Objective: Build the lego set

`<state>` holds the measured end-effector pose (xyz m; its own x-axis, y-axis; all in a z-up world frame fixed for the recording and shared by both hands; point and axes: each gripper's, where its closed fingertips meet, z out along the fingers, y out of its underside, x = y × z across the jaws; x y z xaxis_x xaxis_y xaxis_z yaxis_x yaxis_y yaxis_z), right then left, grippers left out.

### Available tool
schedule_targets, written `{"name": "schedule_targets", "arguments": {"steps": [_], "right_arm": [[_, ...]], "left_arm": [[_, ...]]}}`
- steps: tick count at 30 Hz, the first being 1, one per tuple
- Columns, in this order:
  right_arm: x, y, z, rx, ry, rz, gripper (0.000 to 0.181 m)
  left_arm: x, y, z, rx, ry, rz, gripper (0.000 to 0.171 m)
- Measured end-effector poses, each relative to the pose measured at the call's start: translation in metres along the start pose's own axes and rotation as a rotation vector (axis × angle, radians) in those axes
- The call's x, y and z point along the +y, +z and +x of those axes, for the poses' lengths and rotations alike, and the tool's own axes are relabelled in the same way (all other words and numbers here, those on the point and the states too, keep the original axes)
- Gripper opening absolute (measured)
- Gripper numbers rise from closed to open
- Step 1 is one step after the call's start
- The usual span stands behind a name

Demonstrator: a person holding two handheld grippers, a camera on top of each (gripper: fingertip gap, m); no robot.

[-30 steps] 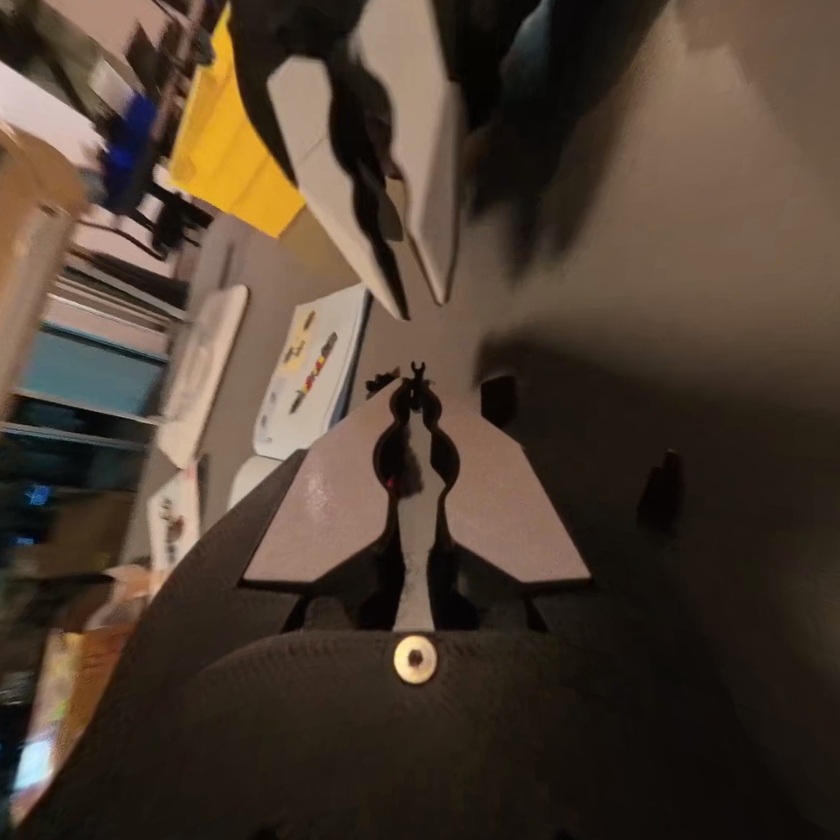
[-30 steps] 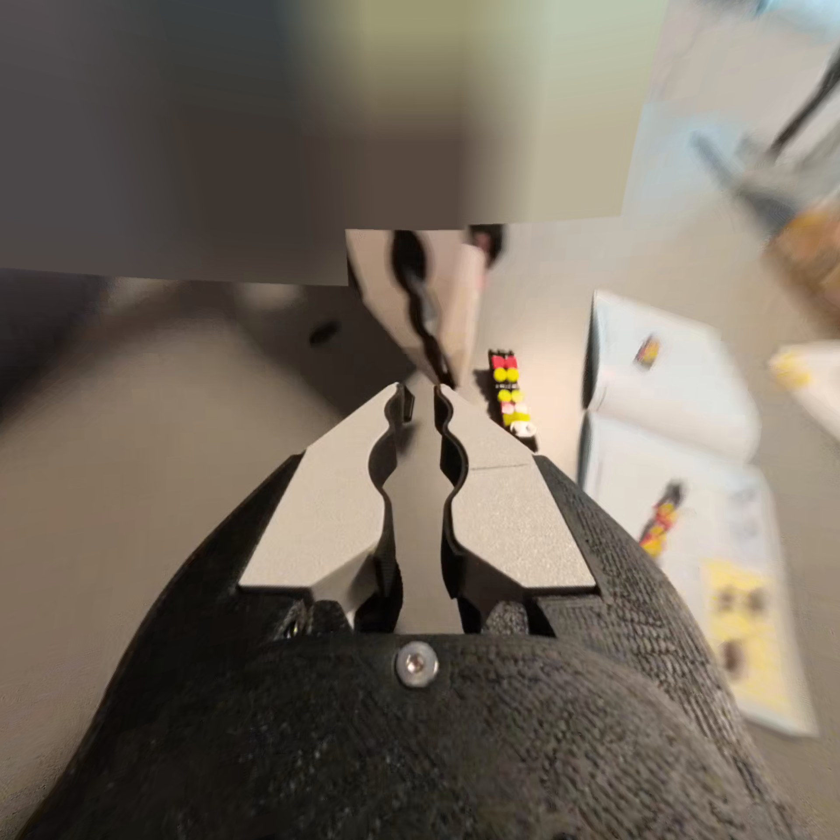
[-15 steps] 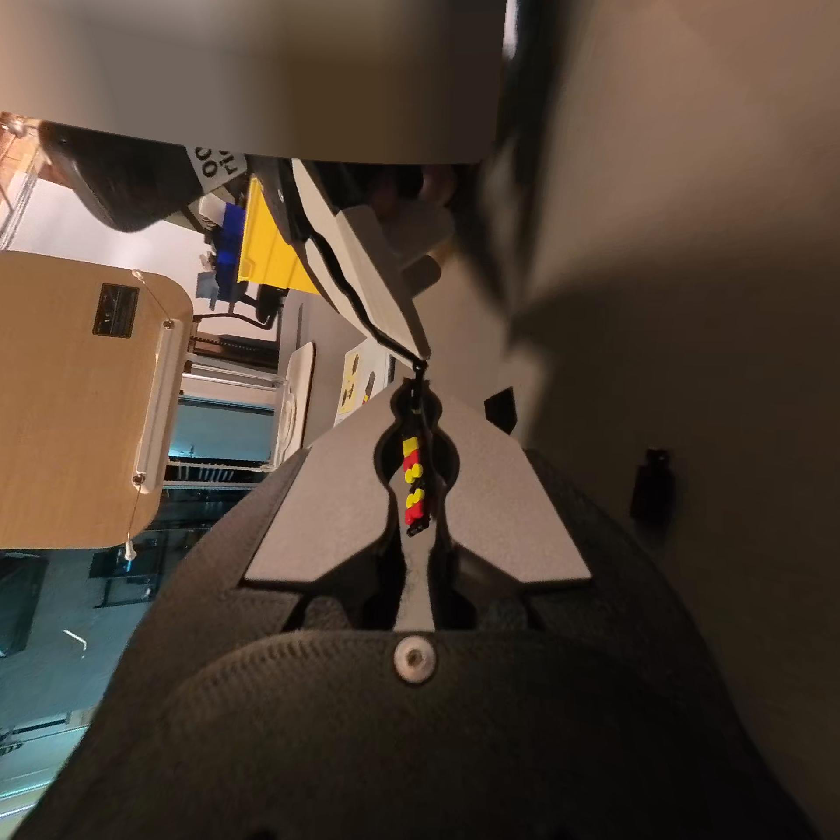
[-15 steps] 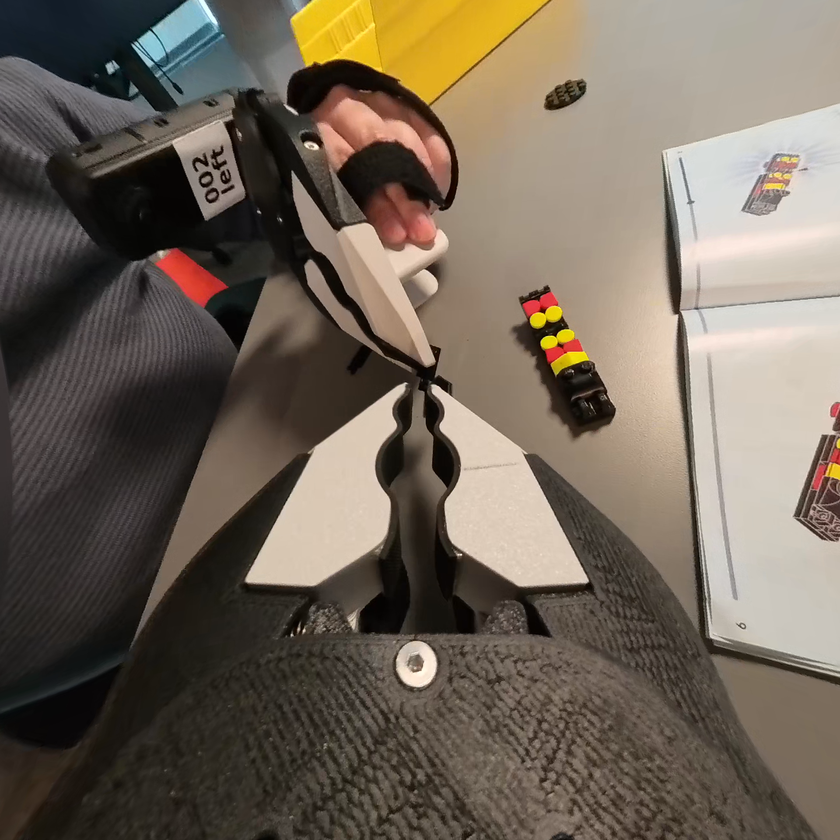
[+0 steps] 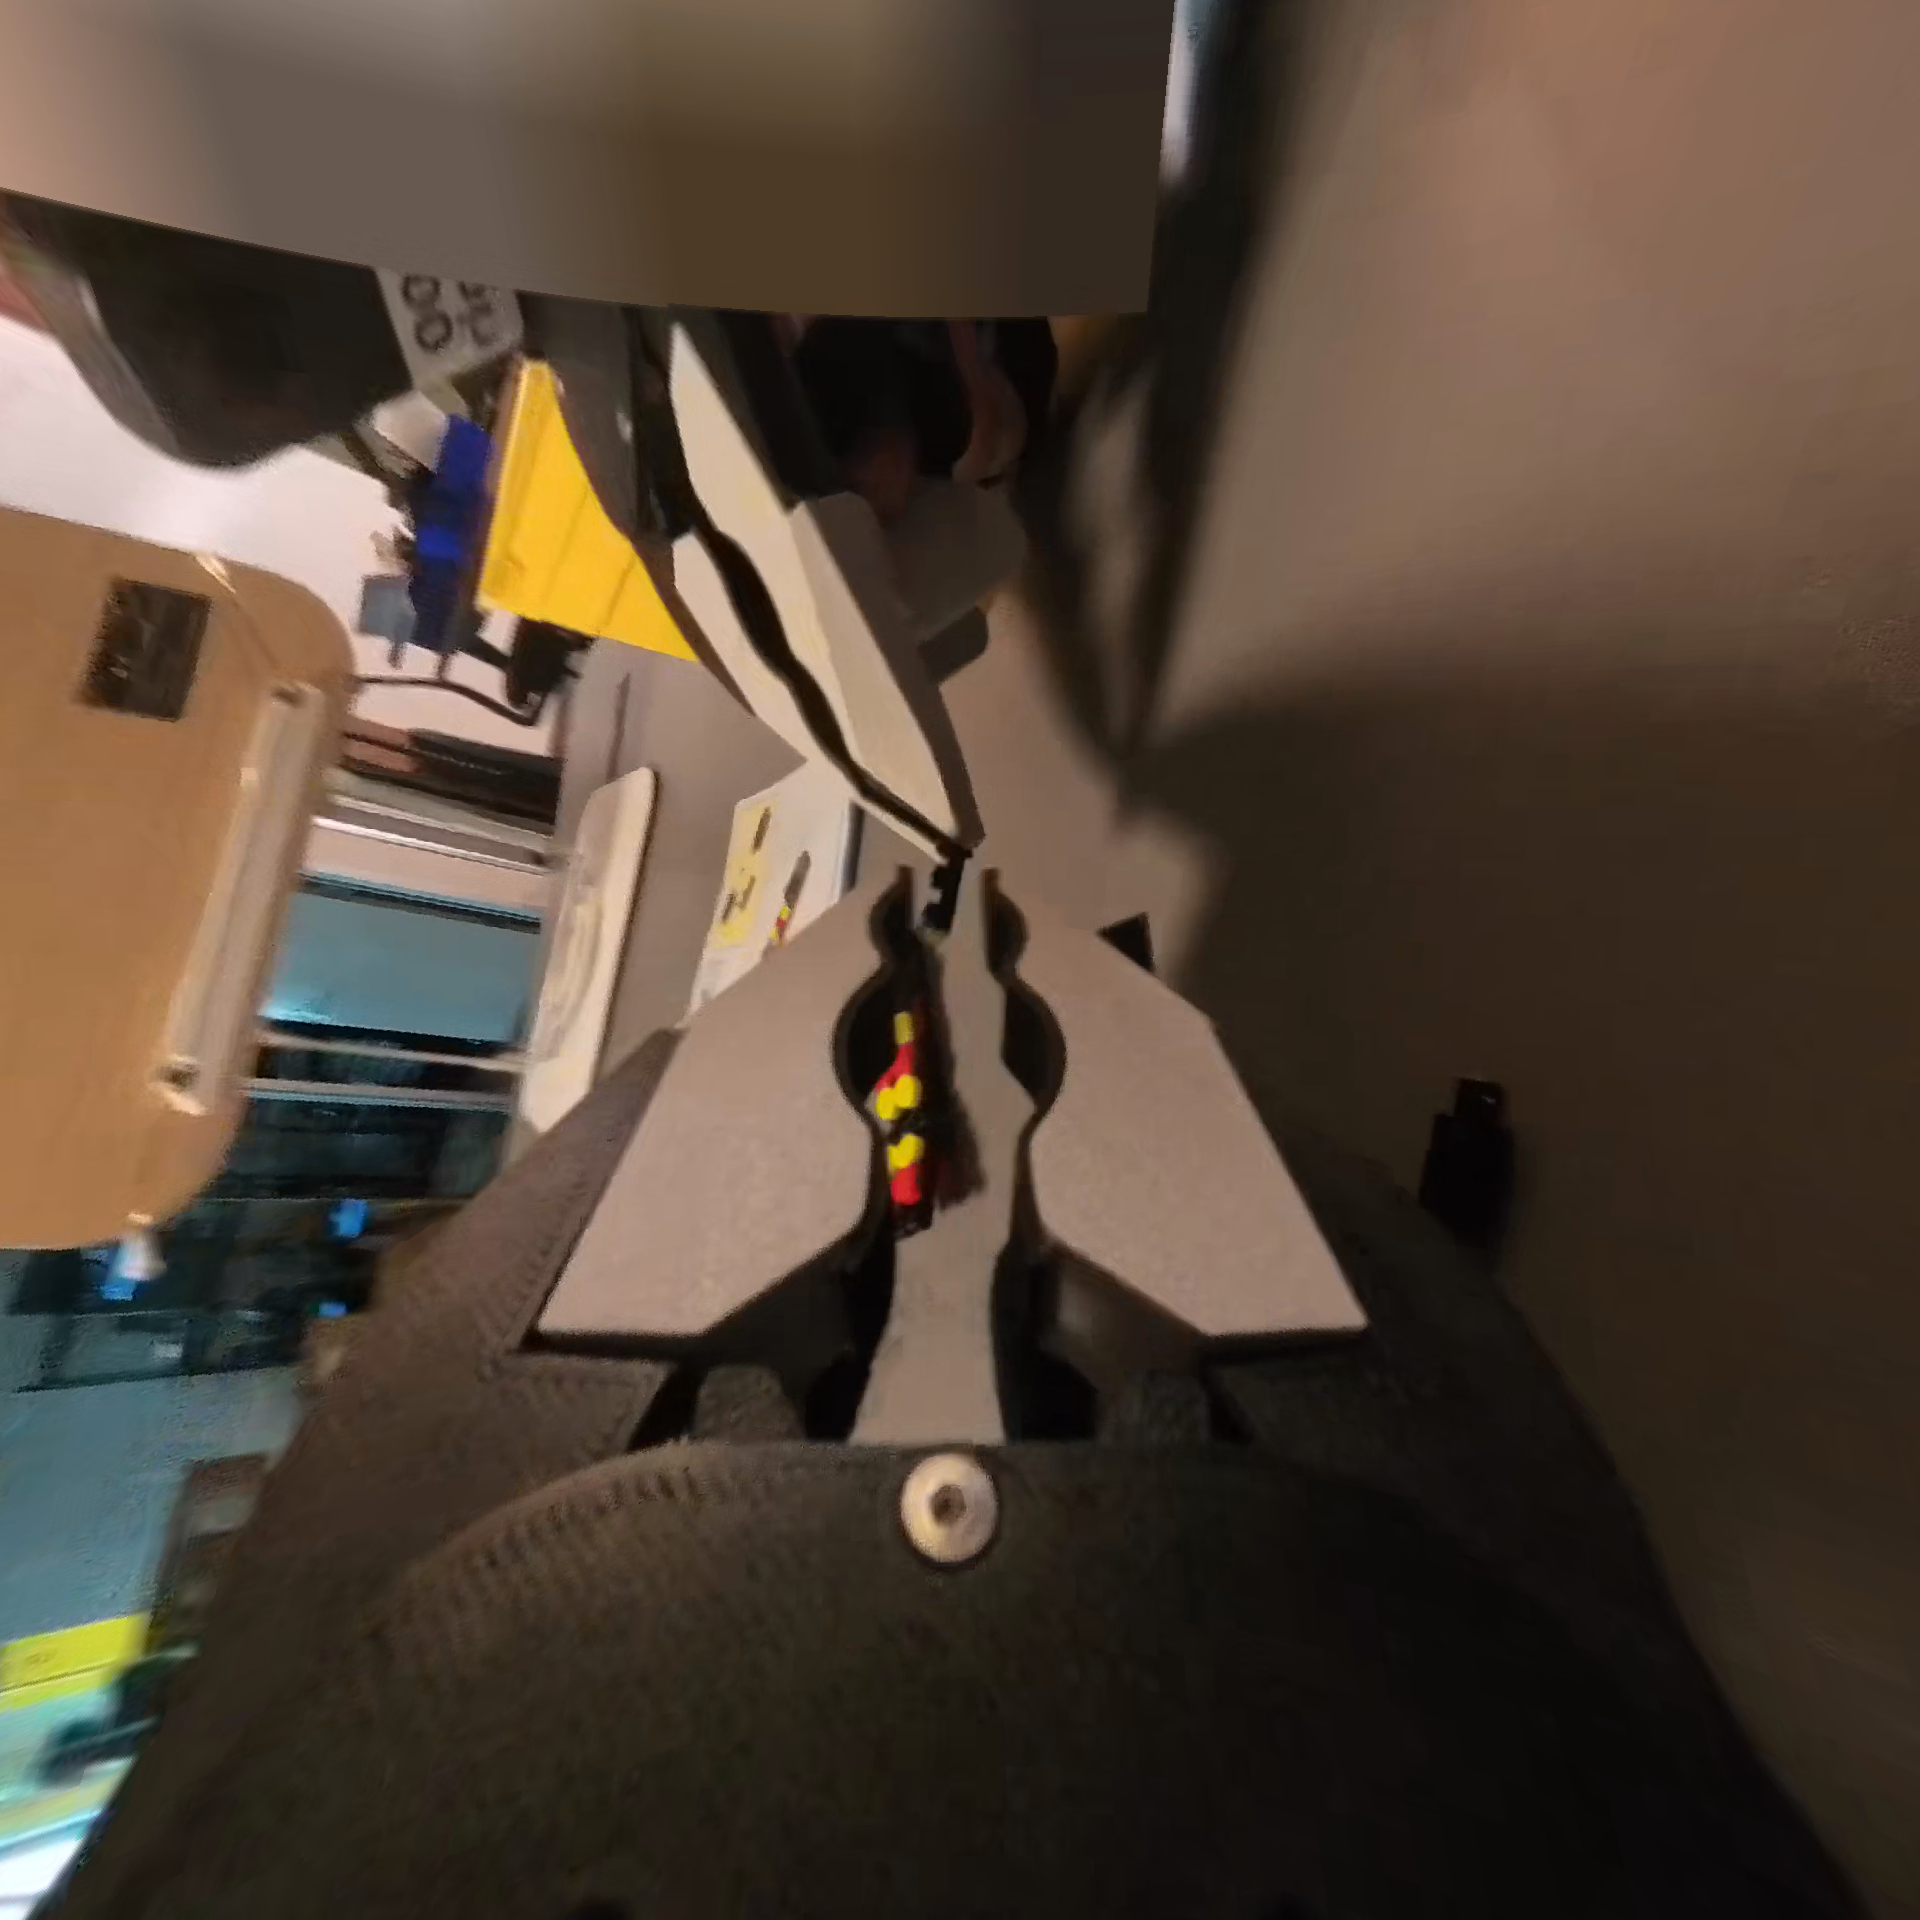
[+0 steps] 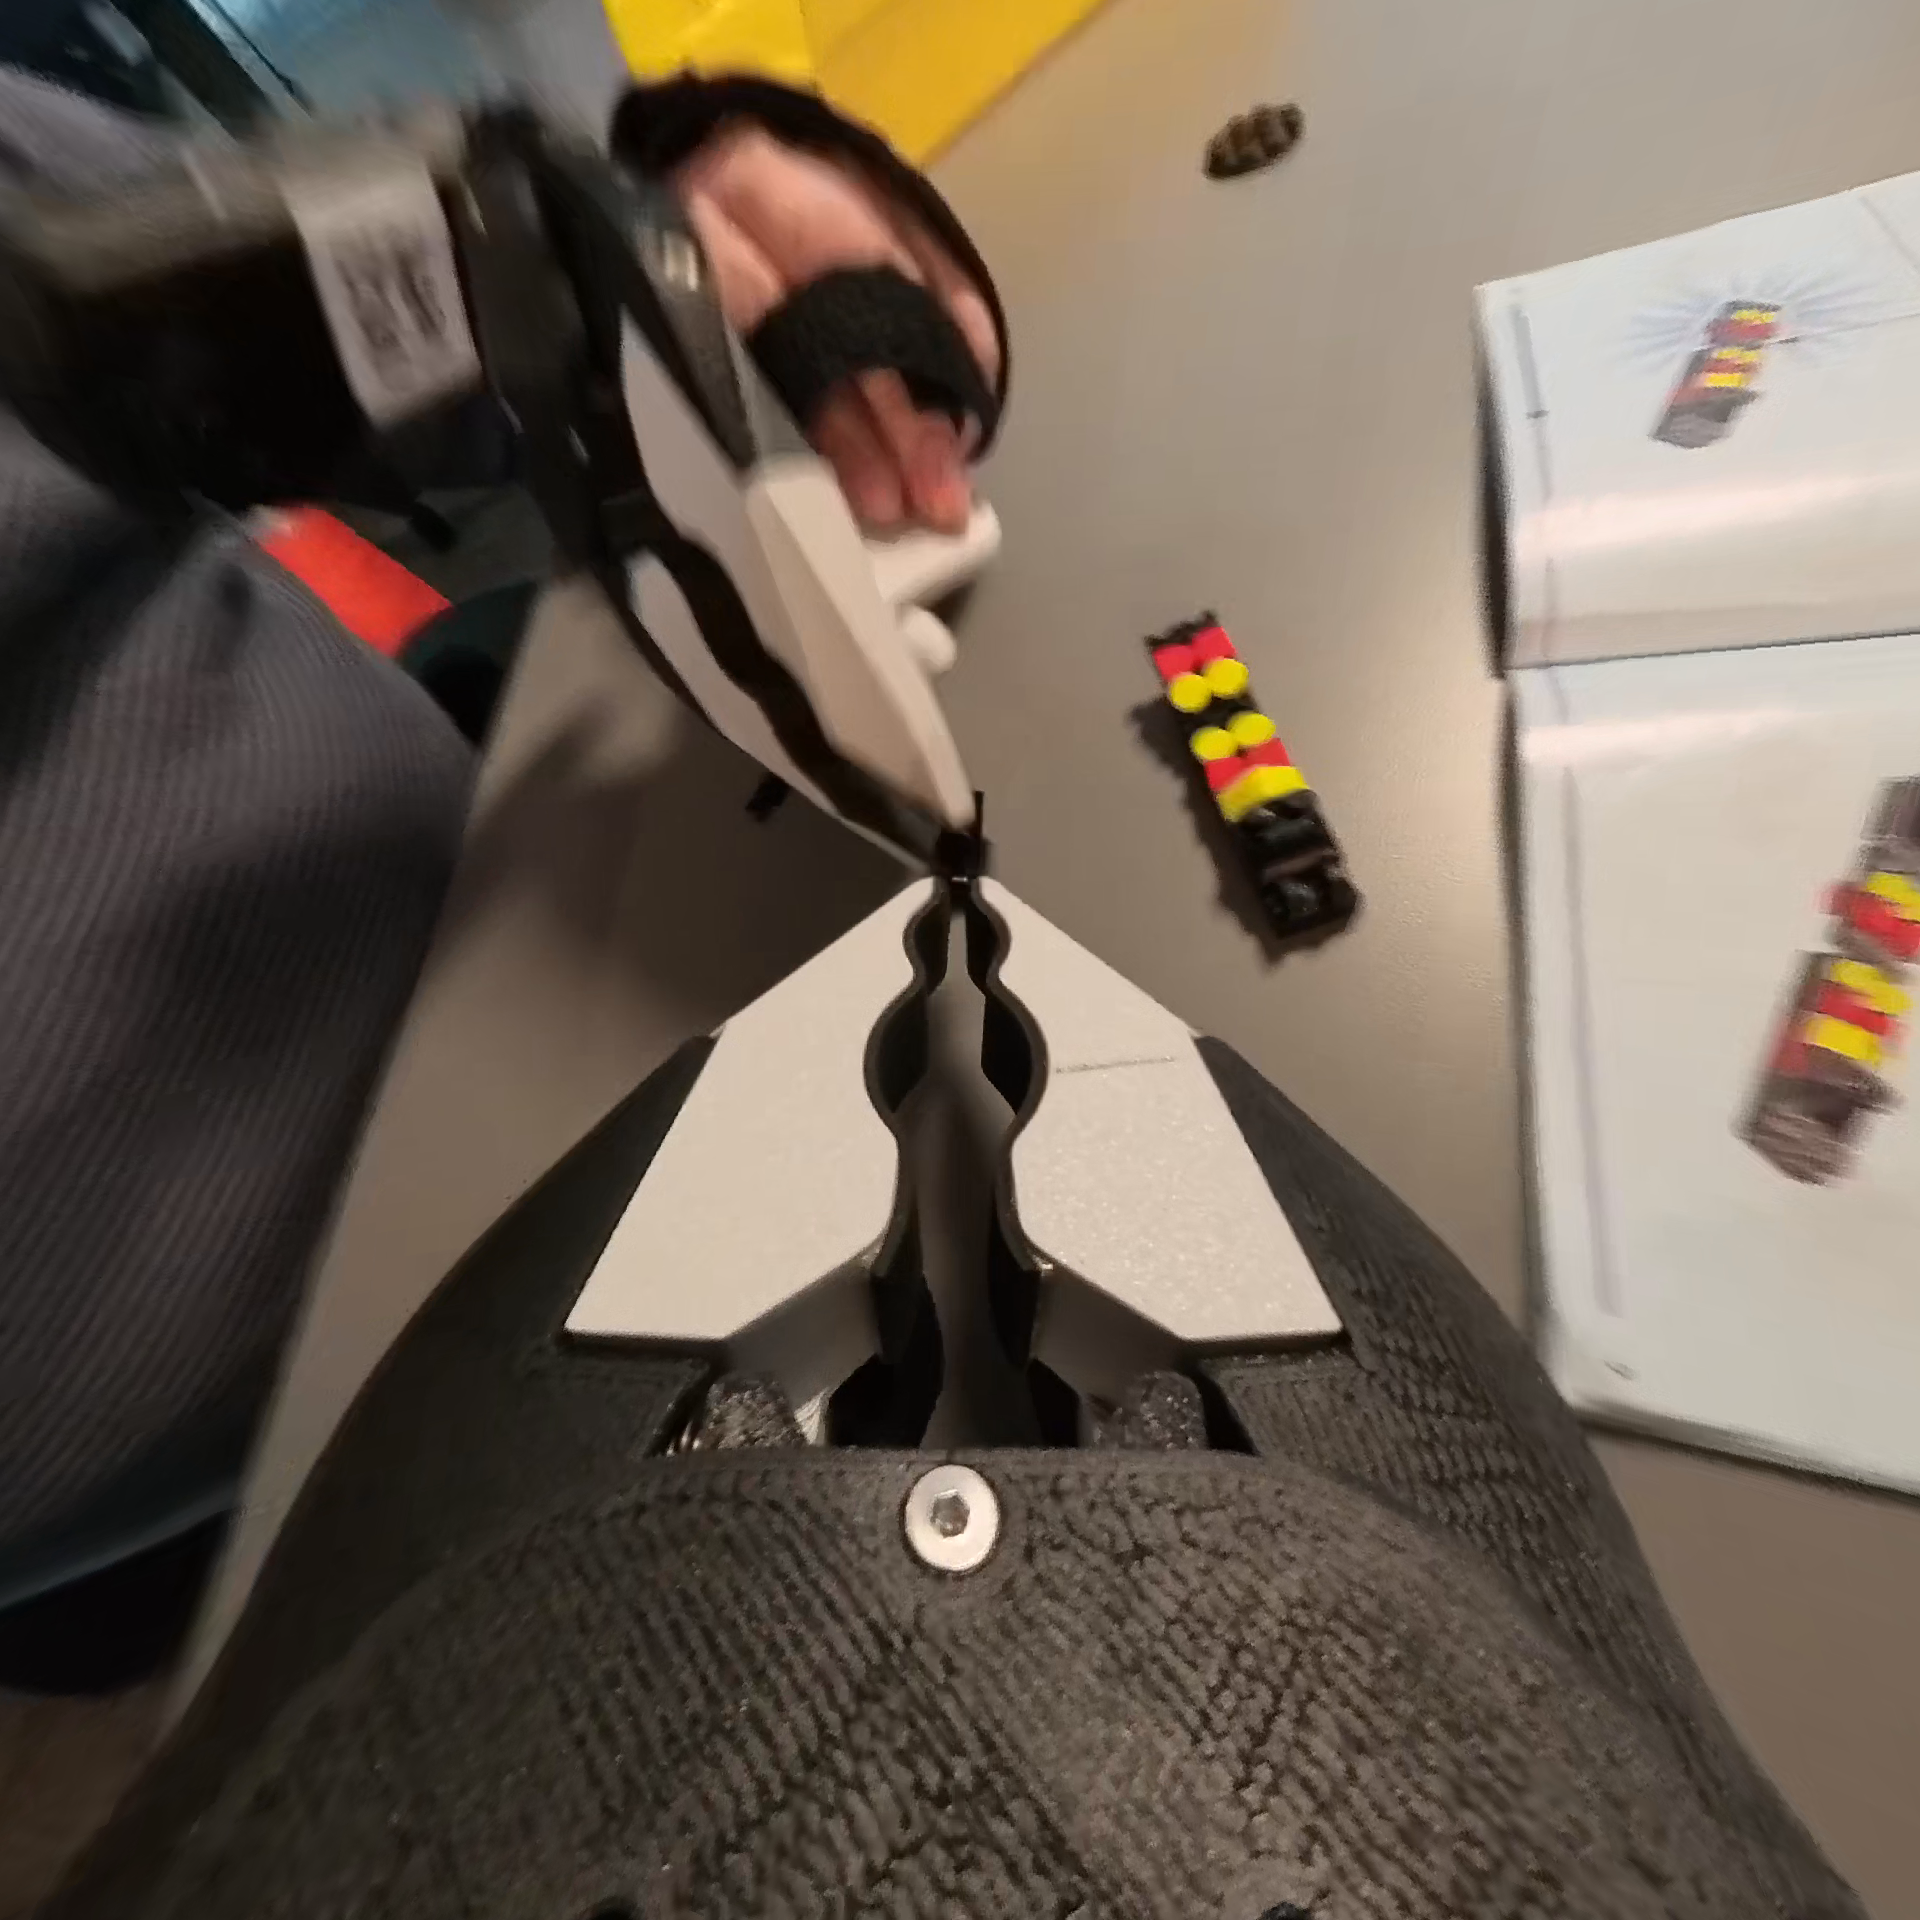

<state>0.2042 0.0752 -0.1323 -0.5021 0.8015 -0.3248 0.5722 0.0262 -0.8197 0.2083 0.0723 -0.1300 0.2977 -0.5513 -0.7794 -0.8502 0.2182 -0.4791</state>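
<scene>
A small black lego piece (image 5: 940,899) (image 6: 961,850) hangs in the air between the two gripper tips, which meet nose to nose. My right gripper (image 6: 958,902) is shut on it. My left gripper (image 5: 945,888) stands slightly open around it, with a gap beside the piece. In the right wrist view the left gripper (image 6: 831,623) comes in from the upper left, held by a hand. The black, red and yellow lego model (image 6: 1247,769) lies on the grey table; it also shows between the left fingers (image 5: 902,1122).
An open instruction booklet (image 6: 1714,727) (image 5: 769,883) lies to the right of the model. A yellow bin (image 6: 883,62) (image 5: 561,540) stands at the table's far side. A round dark piece (image 6: 1252,140) and loose black pieces (image 5: 1465,1153) lie on the table. A sleeve (image 6: 208,831) fills the left. The grippers are tip to tip, or close to it.
The left jaws have parted a little from the small black piece. The right jaws have closed on it. Both grippers stay tip to tip above the table.
</scene>
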Motion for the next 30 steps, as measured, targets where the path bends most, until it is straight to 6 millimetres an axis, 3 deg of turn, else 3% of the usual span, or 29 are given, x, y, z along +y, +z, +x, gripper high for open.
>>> {"name": "schedule_targets", "arguments": {"steps": [2,8,12,15,18,22,30], "right_arm": [[0.006,-0.003,0.009,0.078,-0.069,-0.057,0.001],[0.027,-0.001,0.019,0.215,-0.254,-0.239,0.002],[0.026,-0.001,0.018,0.232,-0.284,-0.246,0.014],[0.009,-0.009,0.023,0.277,-0.235,-0.212,0.022],[-0.005,-0.026,0.058,0.466,-0.14,-0.271,0.006],[0.003,-0.038,0.099,0.656,-0.066,-0.469,0.0],[0.009,-0.04,0.127,0.787,-0.028,-0.651,0.0]], "left_arm": [[0.004,-0.002,-0.005,0.043,-0.124,0.005,0.029],[0.013,-0.007,-0.024,0.115,-0.557,0.033,0.028],[0.017,-0.006,-0.03,0.092,-0.656,0.05,0.028],[0.02,-0.007,-0.039,0.037,-0.761,0.083,0.028],[0.029,-0.008,-0.046,-0.013,-0.813,0.096,0.028],[0.035,-0.01,-0.052,-0.03,-0.859,0.103,0.028],[0.038,-0.01,-0.048,-0.021,-0.838,0.071,0.027]]}}
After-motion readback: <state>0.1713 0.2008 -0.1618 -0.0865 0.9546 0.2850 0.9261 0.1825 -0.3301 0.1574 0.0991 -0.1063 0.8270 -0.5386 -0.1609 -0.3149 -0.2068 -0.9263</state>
